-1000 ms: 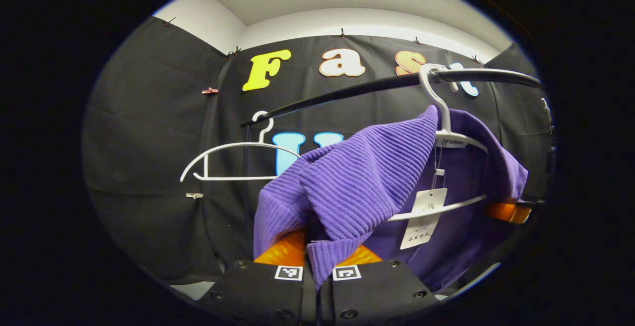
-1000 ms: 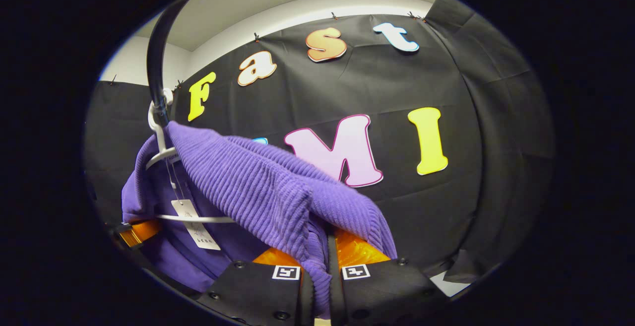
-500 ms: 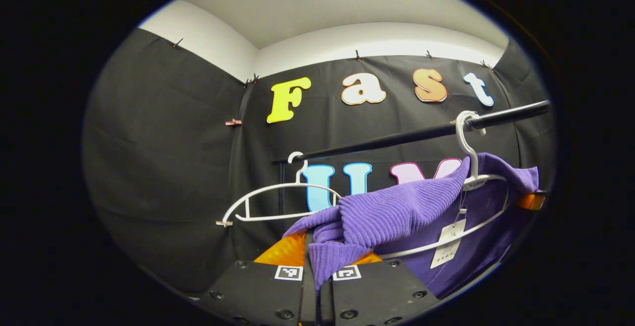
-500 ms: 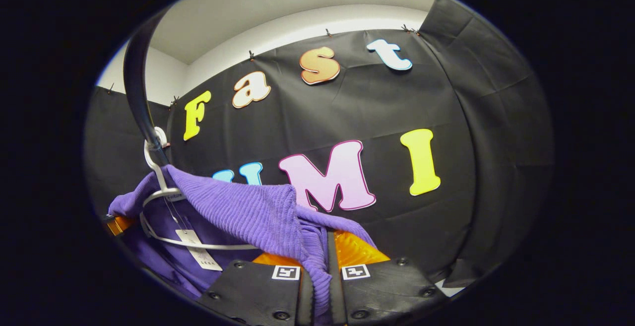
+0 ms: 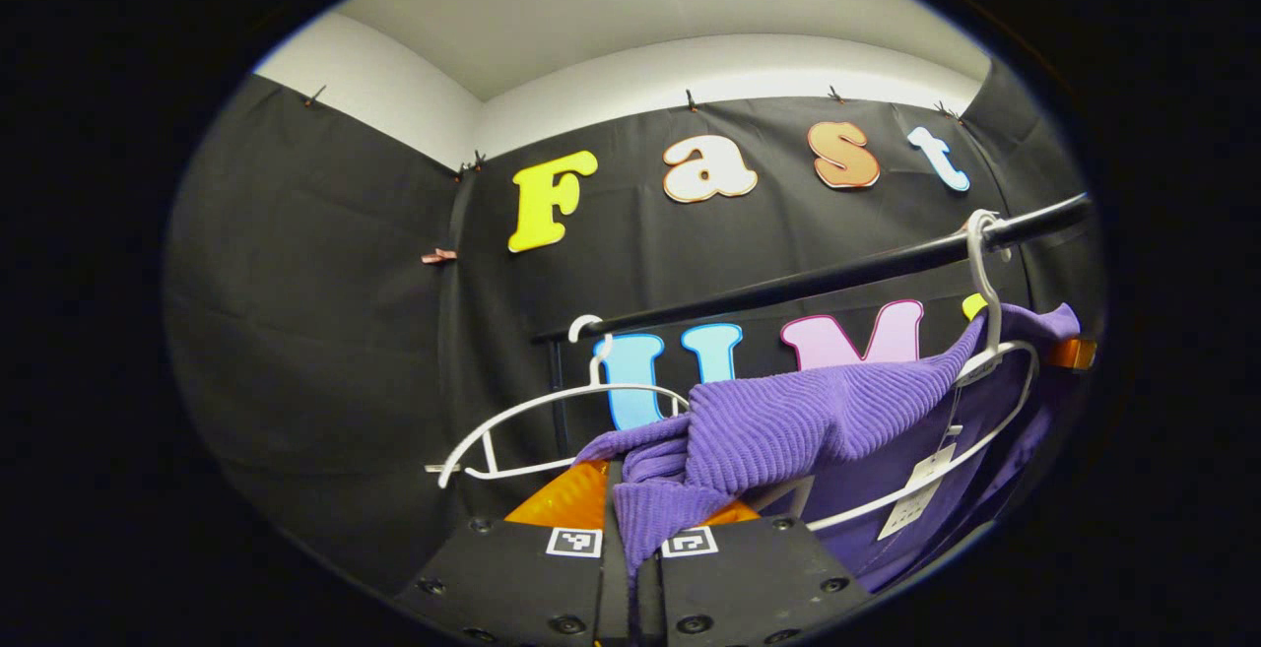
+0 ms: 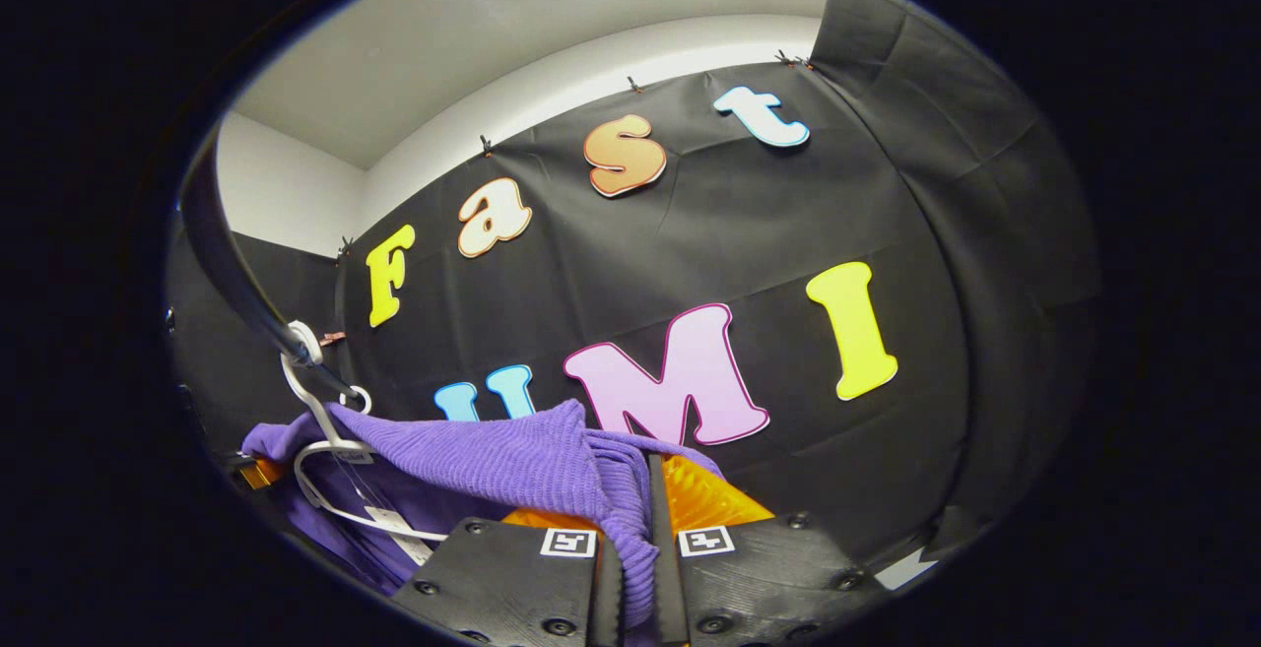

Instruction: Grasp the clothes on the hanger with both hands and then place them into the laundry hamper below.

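A purple ribbed knit top (image 5: 798, 425) drapes over a white hanger (image 5: 990, 371) that hooks on the black rail (image 5: 847, 278). My left gripper (image 5: 633, 514) is shut on one purple shoulder, the cloth pinched between its orange fingers. In the right gripper view the same top (image 6: 493, 455) stretches left to its hanger (image 6: 320, 430), and my right gripper (image 6: 635, 509) is shut on the other shoulder. The right gripper's orange finger (image 5: 1069, 352) peeks out beyond the top in the left gripper view. A paper tag (image 5: 911, 507) dangles from the collar.
A second, bare white hanger (image 5: 552, 420) hangs on the rail to the left, close to my left gripper. The rail (image 6: 232, 273) curves overhead at the left of the right gripper view. Black cloth walls close in behind and on both sides.
Both grippers have pulled the shoulders outward and down, stretching the top flat. The rail and hanger now sit farther to the side and lower in each view.
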Demonstrator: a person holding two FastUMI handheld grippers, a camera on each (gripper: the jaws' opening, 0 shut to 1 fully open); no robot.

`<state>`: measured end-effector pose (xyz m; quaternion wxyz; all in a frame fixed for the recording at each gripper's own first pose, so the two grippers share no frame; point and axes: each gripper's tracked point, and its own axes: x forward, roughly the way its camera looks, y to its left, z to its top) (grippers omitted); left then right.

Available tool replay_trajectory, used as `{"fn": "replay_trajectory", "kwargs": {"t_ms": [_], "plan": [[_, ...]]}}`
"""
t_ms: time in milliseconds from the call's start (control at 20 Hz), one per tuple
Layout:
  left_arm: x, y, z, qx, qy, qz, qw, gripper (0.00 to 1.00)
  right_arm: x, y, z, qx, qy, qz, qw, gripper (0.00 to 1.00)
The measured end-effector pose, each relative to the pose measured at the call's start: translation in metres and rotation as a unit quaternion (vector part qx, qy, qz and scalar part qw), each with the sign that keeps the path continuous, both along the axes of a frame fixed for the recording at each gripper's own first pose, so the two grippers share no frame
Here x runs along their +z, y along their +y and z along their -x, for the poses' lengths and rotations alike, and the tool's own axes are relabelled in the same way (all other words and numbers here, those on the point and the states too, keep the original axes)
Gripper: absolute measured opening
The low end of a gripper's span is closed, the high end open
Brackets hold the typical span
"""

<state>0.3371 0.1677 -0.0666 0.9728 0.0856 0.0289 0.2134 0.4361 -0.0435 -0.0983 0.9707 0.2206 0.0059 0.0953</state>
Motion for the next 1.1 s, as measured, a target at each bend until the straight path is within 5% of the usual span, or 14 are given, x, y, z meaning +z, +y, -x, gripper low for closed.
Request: {"fn": "replay_trajectory", "kwargs": {"t_ms": [400,700,1100], "plan": [[-0.036,0.029,-0.031,-0.121,0.07,0.041,0.989,0.07,0.01,0.018,-0.012,0.033,-0.014,-0.003,0.999,0.16],[-0.105,0.026,-0.031,-0.135,0.099,0.148,0.975,0.07,0.009,0.021,-0.012,0.033,-0.016,0.007,0.999,0.16],[-0.188,-0.066,0.007,-0.15,0.158,0.137,0.966,0.07,-0.017,-0.026,-0.011,-0.027,0.015,0.016,0.999,0.16]]}}
